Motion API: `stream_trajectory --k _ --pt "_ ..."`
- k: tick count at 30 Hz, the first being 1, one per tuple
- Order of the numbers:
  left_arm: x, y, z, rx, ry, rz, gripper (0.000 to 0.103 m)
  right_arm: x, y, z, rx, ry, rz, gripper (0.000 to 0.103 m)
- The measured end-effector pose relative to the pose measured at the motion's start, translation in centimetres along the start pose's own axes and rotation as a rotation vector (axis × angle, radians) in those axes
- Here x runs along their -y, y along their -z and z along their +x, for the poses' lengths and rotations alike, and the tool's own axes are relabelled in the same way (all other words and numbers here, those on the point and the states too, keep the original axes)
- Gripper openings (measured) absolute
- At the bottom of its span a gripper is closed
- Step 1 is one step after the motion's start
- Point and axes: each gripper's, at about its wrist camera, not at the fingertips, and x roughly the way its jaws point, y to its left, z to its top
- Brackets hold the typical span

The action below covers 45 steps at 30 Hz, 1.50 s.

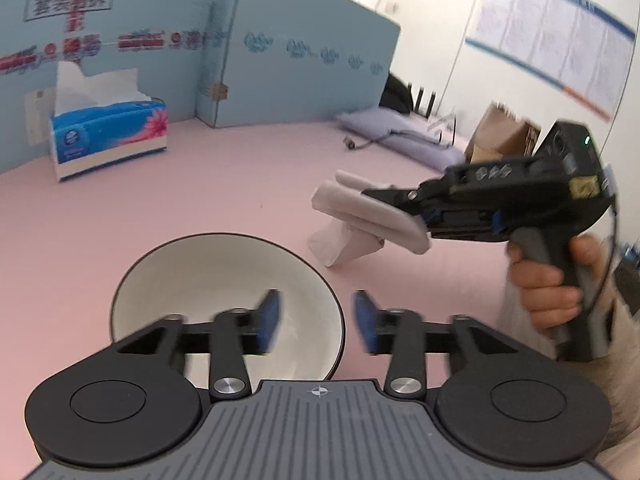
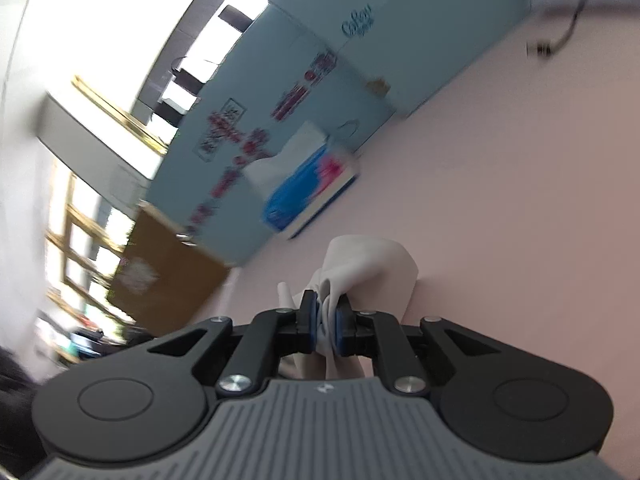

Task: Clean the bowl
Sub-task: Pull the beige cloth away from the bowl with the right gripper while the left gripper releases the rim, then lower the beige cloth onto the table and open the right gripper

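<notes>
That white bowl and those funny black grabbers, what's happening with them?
A person is getting ready to wipe the round white bowl with the dark rim on the pink table. The right tongs are shut on a crumpled white tissue, beside the bowl. The left tongs are open at the bowl's rim, gripping nothing.

Office: wall noticeboard [image 1: 560, 36], cardboard partition [image 1: 200, 40]
</notes>
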Motion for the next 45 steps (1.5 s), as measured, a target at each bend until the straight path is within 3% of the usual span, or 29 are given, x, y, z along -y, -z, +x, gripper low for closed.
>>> stream_trajectory --k 4,6,9,13,16,25,26,29,36,45 --pt "-0.7 -0.1 -2.2 0.065 0.035 -0.088 0.076 -2.8 0.4 0.8 0.047 0.154 -0.226 0.012" --pt "-0.8 -0.3 -3.8 0.122 0.019 -0.123 0.08 -4.3 1.0 1.7 0.065 0.238 -0.358 0.012" --pt "-1.8 -0.2 -7.3 0.253 -0.067 -0.188 0.088 -5.4 2.1 3.2 0.073 0.322 -0.492 0.012" --pt "-2.6 0.3 -10.3 0.345 -0.331 -0.229 0.103 -5.8 3.1 5.0 0.061 0.376 -0.605 0.012" --pt "-3.6 0.6 -10.7 0.328 -0.445 -0.259 0.103 -5.9 3.7 6.1 0.037 0.399 -0.645 0.012" --pt "-5.3 1.1 -8.4 0.219 -0.577 -0.289 0.103 -5.6 3.8 7.3 -0.027 0.434 -0.616 0.015" --pt "-5.8 1.3 -8.4 0.211 -0.589 -0.286 0.103 -5.7 3.9 7.3 -0.031 0.439 -0.617 0.016" --pt "-6.5 2.2 -7.9 0.165 -0.654 -0.267 0.103 -5.9 4.2 7.5 -0.043 0.449 -0.618 0.039" --pt "-7.6 3.5 -7.9 0.134 -0.678 -0.272 0.103 -6.2 4.7 6.6 -0.083 0.436 -0.587 0.043" --pt "-8.0 3.6 -8.5 0.112 -0.677 -0.307 0.103 -7.2 4.0 3.0 0.023 0.484 -0.617 0.057"
